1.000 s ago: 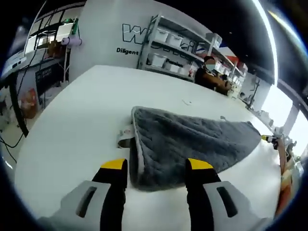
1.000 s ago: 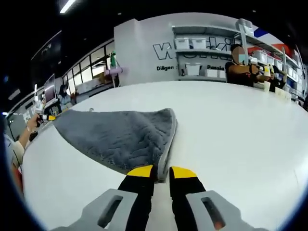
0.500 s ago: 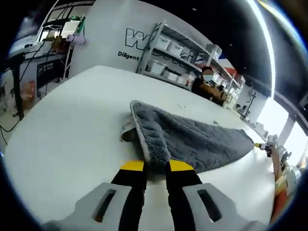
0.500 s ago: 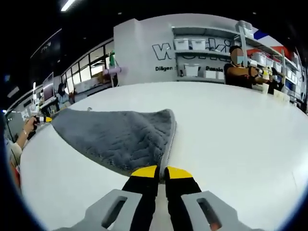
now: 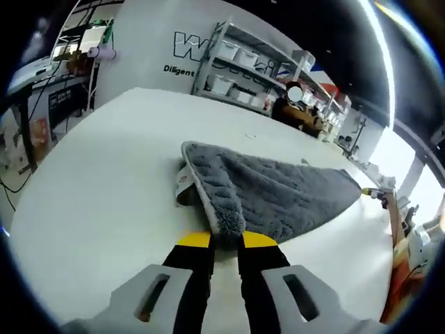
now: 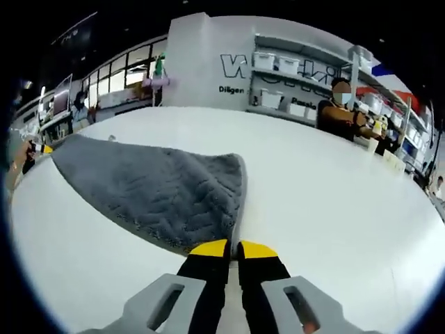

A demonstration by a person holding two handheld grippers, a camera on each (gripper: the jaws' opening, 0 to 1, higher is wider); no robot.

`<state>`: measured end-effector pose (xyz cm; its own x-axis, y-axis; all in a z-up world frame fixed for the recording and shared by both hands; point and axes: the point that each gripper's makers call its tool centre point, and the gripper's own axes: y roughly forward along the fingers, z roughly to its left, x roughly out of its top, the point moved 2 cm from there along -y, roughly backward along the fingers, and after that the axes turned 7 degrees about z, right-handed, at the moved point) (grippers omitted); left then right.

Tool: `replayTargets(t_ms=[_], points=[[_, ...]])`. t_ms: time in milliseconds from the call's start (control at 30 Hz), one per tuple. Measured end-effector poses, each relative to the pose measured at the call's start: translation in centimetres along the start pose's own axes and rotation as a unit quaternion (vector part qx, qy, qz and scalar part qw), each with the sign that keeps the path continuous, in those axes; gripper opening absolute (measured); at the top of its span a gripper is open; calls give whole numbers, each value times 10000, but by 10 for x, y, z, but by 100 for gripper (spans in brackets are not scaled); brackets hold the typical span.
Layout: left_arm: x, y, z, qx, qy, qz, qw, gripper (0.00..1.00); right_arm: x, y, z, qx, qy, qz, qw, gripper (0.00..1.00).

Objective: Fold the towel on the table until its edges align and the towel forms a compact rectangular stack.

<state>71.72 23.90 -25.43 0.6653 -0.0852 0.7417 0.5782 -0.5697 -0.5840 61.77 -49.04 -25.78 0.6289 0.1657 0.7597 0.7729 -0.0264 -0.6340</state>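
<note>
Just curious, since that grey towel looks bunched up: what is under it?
Under the towel lies the white table. A white label pokes out beneath its edge. Both grippers pinch towel corners. Anything else underneath is covered.

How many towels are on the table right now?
1. A single grey towel lies on the white table, its near corners pinched by the left gripper and the right gripper. Nothing suggests another underneath, though the fold hides its underside.

Left gripper [image 5: 227,239] clamped on grey towel [image 5: 278,197] corner, white table [image 5: 104,195].
</note>
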Motion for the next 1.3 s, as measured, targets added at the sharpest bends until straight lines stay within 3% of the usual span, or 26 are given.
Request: replayTargets(t_ms=[167, 267, 367, 500, 900, 1100, 1300], points=[[1, -5, -6, 120, 150, -103, 9998, 20, 14, -4, 1, -476, -573, 130, 9971, 1], [3, -7, -5, 231, 251, -164, 9993, 35, 26, -9, 7, -680, -880, 104, 9937, 0], [7, -12, -2, 349, 259, -324, 9985, 37, 41, -15, 20, -730, -1120, -38, 9910, 0], [11, -20, 2, 393, 189, -540, 9976, 39, 60, -22, 44, -617, -1346, -274, 9886, 0], [5, -32, -5, 318, 164, -719, 9968, 41, 102, -24, 118, -160, -2028, -771, 9760, 0], [4, -37, -8, 328, 159, -798, 9961, 41, 112, -17, 158, 181, -2409, -826, 9669, 0], [3, -40, -10, 309, 144, -828, 9960, 40, 111, -7, 191, 535, -2644, -791, 9597, 0]])
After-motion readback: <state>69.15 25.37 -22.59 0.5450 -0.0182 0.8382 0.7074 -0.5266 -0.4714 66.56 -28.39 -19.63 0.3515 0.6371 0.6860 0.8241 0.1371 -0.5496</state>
